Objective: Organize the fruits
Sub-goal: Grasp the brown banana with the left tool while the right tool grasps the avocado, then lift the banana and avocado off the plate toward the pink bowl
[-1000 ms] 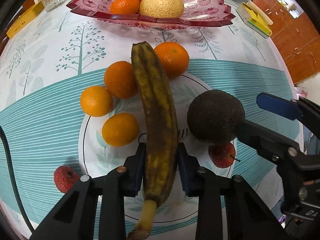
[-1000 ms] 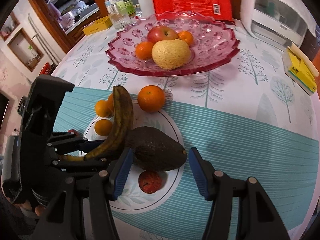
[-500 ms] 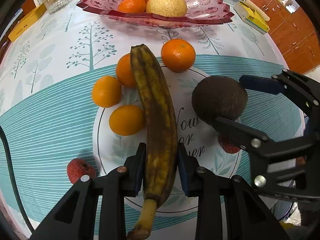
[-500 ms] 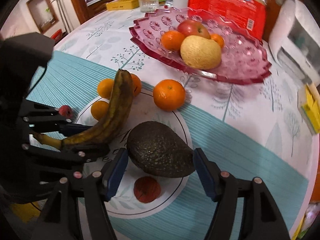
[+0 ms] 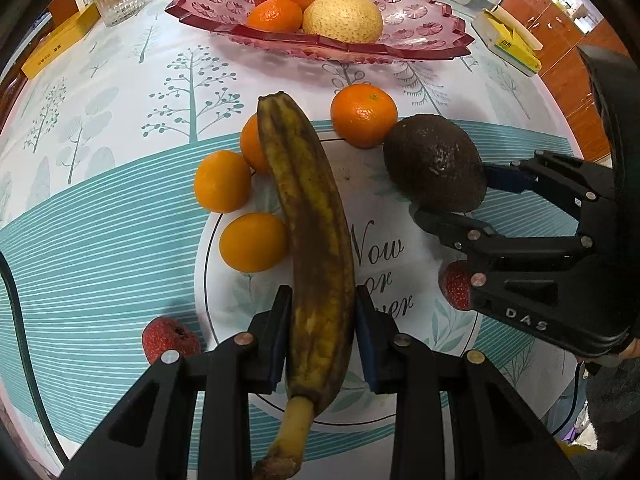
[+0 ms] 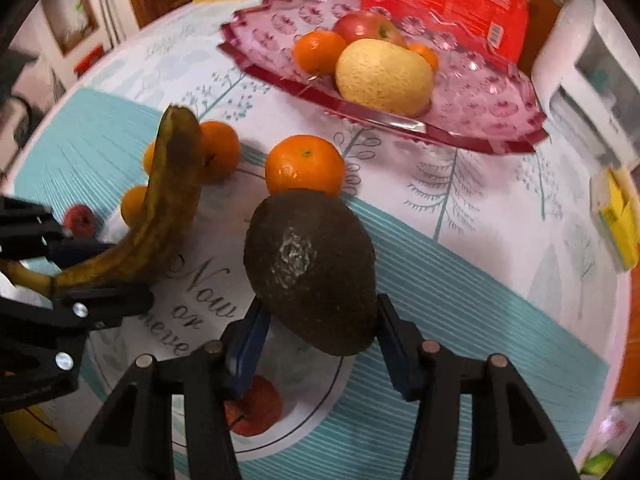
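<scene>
Your left gripper [image 5: 320, 332] is clamped on the banana [image 5: 310, 240], pads on both flanks near the stem end; the banana's long axis runs straight ahead from that gripper, tip toward the bowl [image 5: 420, 46]. Your right gripper [image 6: 320, 332] is closing around the avocado [image 6: 312, 268]: the fruit sits between the blue pads, its narrow end low between them and its bulk ahead, and the far pad looks to touch while a sliver of gap shows at the near one, so I judge the grip not yet firm. The avocado's long axis points roughly along the right gripper's fingers toward the bowl, which lies straight ahead of both grippers at the far side of the desk [image 5: 100, 220]; the right gripper looks nearer to it.

Counted: one banana, one avocado, four loose oranges [image 5: 363, 115] on the desk, two red berries [image 5: 170, 338], one at each gripper. In the bowl: one pear [image 6: 384, 76], one apple [image 6: 368, 26], two oranges
</scene>
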{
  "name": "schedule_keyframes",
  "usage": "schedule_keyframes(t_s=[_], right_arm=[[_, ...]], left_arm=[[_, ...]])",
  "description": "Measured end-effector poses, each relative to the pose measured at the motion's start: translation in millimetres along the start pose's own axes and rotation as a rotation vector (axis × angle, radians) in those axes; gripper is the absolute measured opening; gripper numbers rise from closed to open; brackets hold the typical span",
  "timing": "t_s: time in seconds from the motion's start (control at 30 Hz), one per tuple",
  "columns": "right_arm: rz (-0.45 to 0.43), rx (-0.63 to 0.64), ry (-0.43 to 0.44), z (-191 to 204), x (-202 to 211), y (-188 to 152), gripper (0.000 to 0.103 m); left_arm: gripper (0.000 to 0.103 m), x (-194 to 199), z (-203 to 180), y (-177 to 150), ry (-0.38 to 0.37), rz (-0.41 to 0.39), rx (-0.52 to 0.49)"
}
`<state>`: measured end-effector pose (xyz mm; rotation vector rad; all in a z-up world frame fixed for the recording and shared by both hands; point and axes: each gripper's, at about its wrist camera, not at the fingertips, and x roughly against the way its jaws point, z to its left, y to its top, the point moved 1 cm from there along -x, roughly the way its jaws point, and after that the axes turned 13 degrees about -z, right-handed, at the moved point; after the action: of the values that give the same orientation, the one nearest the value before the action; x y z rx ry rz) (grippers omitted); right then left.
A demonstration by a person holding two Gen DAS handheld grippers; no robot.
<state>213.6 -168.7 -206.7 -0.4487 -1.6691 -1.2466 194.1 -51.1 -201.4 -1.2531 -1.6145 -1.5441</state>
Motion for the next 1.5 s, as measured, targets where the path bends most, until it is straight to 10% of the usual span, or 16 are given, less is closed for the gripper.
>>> schedule_keyframes(t_s=[0.47,0.8,0.9,1.03,1.5], right_arm=[[-0.125,-0.114,0.011,-5.2,41.1,-3.1,0.046],[-0.132,-0.114,0.015,-0.5,48.7,4.2,0.001],[-0.113,-0.122,0.010,-5.1,45.0,4.5,0.005],[-0.137,-0.177,0.022,-15.1,49.7,5.2,0.057],[-0.129,-0.500,-0.007,-75.6,32.3,8.3,0.062]], left_arm=[[0.028,18.7,-8.4,-2.1,-0.003,-0.040,-0.007],[0.028,30.9,-1.2,-10.9,-0.006,-0.055,0.015],[0.028,31.9,-1.7,-14.3,-0.005,-0.060,0.017],[0.028,30.3,-2.7,-15.0,-0.009,-0.061,0.028],[0.028,27.1,-0.8,-16.5,-0.020,-0.060,0.031]])
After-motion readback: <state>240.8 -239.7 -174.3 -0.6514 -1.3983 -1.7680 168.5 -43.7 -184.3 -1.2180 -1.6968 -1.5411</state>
